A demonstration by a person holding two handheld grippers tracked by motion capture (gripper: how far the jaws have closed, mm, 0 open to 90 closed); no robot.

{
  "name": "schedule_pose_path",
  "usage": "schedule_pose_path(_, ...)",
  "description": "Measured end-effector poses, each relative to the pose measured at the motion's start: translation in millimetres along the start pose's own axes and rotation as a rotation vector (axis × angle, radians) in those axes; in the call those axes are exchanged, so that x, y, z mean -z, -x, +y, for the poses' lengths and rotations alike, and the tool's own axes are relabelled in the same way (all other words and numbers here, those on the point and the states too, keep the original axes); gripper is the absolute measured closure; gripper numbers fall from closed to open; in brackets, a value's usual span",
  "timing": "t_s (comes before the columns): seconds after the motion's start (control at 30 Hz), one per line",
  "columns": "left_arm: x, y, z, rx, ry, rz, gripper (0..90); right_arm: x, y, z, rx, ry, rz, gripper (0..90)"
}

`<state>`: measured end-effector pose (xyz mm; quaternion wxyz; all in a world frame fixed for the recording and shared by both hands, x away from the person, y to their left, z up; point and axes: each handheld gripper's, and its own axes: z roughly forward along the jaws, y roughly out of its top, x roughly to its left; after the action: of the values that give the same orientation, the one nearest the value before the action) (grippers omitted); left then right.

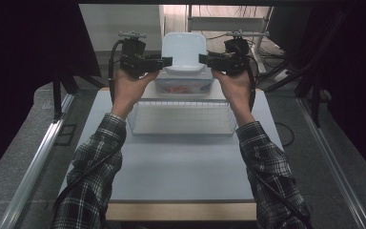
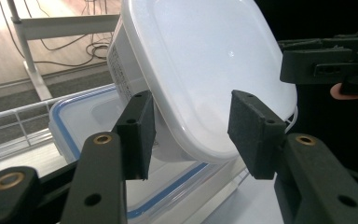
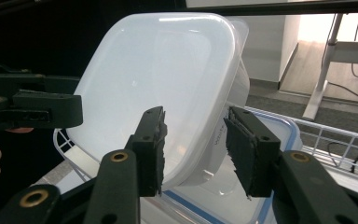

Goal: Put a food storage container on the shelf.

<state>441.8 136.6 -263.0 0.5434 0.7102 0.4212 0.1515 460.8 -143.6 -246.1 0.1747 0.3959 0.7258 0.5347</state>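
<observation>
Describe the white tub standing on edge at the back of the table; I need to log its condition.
The white tub is a square, round-cornered container of glossy, slightly translucent plastic, small print on one side wall. It stands tilted on edge, its smooth flat face toward the person, its lower edge resting in the blue-rimmed container beneath it. Both grippers flank it, the left gripper and right gripper straddling its lower corners, fingers apart from the plastic. No damage shows.

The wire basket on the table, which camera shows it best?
The high view: the wire basket lies whole there, in front of the blue-rimmed container. The left gripper view catches a few wires at left; the right gripper view, bits of rim.
</observation>
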Motion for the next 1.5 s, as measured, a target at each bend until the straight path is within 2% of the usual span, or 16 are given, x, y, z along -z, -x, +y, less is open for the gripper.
schedule_pose_path(0.3, -3.7, -0.7, 6.5, 0.010, 0.024, 0.045, 48.3, -5.1, 2.3, 4.5, 0.001, 0.009, -0.031, 55.2)
schedule_pose_path(0.53, -4.0, -0.6, 12.9, 0.012, 0.008, 0.066, 48.0, -9.7, 2.6, 8.5, -0.002, 0.006, -0.043, 55.7)
schedule_pose_path(0.63, -2.4, -1.9, 14.8, 0.017, 0.015, 0.065, 47.7, -10.0, 0.8, 9.9, -0.001, 0.010, -0.040, 55.8)
schedule_pose_path(0.77, 0.1, -2.9, 15.0, 0.003, 0.016, 0.071, 47.1, -9.4, -3.0, 11.7, 0.016, 0.002, -0.033, 55.2)
schedule_pose_path(1.03, 9.3, 2.0, 17.6, -0.005, 0.043, 0.061, 46.4, -6.2, -2.2, 12.0, 0.008, 0.019, 0.000, 53.1)
schedule_pose_path(1.27, 14.9, 6.9, 10.3, -0.038, 0.039, 0.051, 47.8, -3.6, -1.9, 2.7, 0.023, 0.019, 0.028, 54.4)
schedule_pose_path(1.5, 13.0, 10.1, -9.5, -0.048, 0.029, 0.027, 50.8, 4.4, -3.1, -6.7, 0.030, 0.030, 0.047, 56.0)
